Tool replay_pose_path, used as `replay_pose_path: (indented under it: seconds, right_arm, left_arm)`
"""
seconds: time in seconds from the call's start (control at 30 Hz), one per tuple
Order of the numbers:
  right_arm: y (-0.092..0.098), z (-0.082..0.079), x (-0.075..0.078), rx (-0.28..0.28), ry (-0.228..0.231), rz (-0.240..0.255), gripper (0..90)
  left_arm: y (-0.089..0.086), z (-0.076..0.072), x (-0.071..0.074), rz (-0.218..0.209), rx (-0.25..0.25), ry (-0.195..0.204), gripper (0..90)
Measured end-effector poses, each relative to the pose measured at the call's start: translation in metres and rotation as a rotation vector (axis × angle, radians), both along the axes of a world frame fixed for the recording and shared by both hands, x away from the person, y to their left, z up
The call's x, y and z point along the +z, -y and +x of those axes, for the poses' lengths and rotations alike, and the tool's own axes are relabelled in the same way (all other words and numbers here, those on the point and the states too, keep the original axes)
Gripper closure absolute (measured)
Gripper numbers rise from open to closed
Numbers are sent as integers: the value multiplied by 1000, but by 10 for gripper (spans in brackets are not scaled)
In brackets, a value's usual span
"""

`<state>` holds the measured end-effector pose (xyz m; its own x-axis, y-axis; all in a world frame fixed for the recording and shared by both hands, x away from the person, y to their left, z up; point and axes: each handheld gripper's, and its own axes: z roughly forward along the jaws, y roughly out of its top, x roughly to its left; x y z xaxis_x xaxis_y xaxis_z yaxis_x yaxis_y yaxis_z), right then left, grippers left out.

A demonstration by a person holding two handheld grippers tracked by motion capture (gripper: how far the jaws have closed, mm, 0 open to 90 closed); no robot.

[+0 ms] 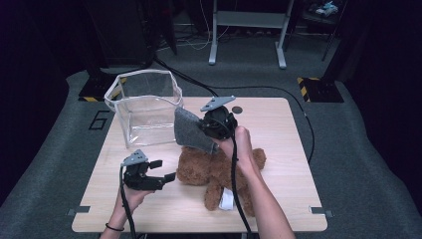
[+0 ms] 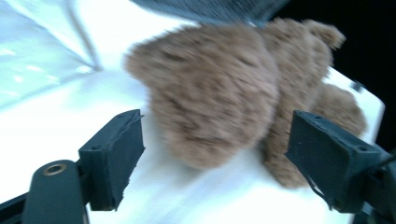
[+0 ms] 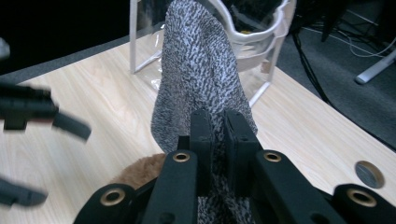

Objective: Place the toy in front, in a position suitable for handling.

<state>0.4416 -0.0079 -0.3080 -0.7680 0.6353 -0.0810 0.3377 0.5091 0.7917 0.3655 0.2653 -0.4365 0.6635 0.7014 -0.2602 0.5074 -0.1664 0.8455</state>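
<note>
A brown teddy bear (image 1: 219, 172) lies on the wooden table (image 1: 278, 129), its furry body (image 2: 219, 93) close in front of my left gripper. My right gripper (image 1: 211, 142) is above the bear's head, shut on a grey knit cloth (image 1: 191, 130) that hangs in the air. In the right gripper view the cloth (image 3: 201, 74) rises between the closed jaws of that gripper (image 3: 218, 128). My left gripper (image 1: 164, 171) is at the table's front left, open, pointing at the bear with nothing between its fingers (image 2: 114, 149).
A clear plastic box (image 1: 144, 107) stands at the table's back left, just behind the cloth. A small round dark disc (image 1: 237, 109) lies near the back edge. A white tag (image 1: 227, 199) sticks out under the bear. Cables trail off the table.
</note>
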Motion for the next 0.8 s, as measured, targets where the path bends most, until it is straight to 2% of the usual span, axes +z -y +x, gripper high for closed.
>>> replay_pose_path:
  seconds: [0.1,0.13,0.17,0.4,0.47,0.5,0.63,0.67,0.8]
  right_arm:
    - [-9,0,-3,22,-8,-10,835]
    - [-13,0,-4,21,-21,-9,835]
    - [-16,0,-6,29,-18,-10,835]
    - [-35,-1,-12,84,-34,-29,835]
    - [-39,-2,-13,99,-30,-36,835]
    - [-42,-2,-13,108,-31,-35,835]
    - [-50,-4,-13,139,-47,-31,835]
    - [-52,-4,-13,149,-45,-24,834]
    - [-59,-6,-12,184,-56,-18,834]
  left_arm:
    - [-5,4,4,-1,27,16,150]
    - [-9,9,8,18,36,33,146]
    - [-10,11,10,18,46,38,143]
    - [-9,26,23,44,52,86,123]
    - [-8,28,24,44,51,87,123]
    - [-8,31,26,60,52,105,124]
    - [-7,33,29,75,59,124,149]
    - [-8,34,31,92,68,140,156]
    - [-11,37,36,97,81,174,242]
